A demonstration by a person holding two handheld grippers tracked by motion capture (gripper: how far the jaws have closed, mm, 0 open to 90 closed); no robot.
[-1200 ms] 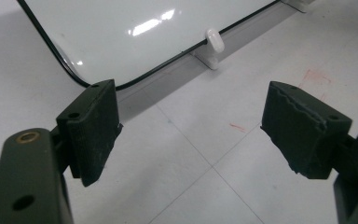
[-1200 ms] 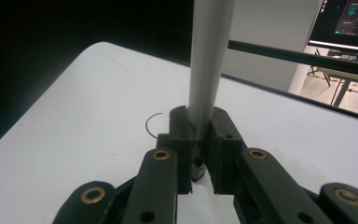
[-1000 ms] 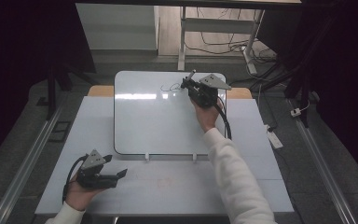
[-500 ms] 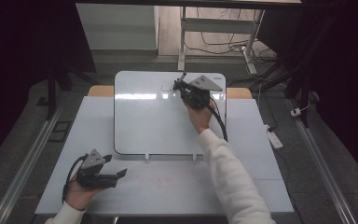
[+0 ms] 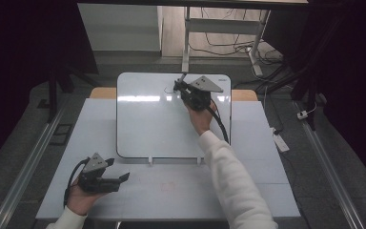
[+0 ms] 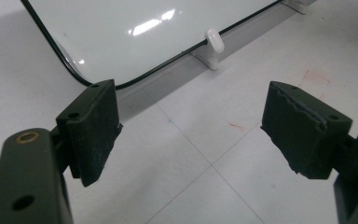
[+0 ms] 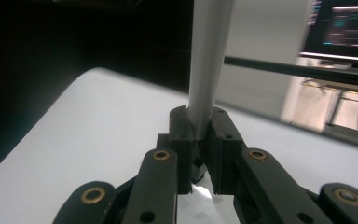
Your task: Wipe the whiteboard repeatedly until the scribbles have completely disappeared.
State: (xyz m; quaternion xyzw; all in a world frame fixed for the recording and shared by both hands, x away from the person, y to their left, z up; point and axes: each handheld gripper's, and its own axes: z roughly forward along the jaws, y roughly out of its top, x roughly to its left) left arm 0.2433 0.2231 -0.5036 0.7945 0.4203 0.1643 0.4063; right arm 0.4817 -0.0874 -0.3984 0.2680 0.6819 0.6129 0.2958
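Since a second ago my right gripper (image 5: 180, 87), clamped on a grey pen (image 7: 207, 60), slid left along the whiteboard's (image 5: 143, 129) far edge; tilting could smear the line.

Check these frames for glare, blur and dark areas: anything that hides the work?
High view: ceiling light glares in a band across the whiteboard; surroundings fall into deep shadow. Left gripper view: sharp, a small glare patch on the board, the left gripper open over the table. Right gripper view: the right gripper is crisp, shut on a grey marker; background and monitor are blurred.
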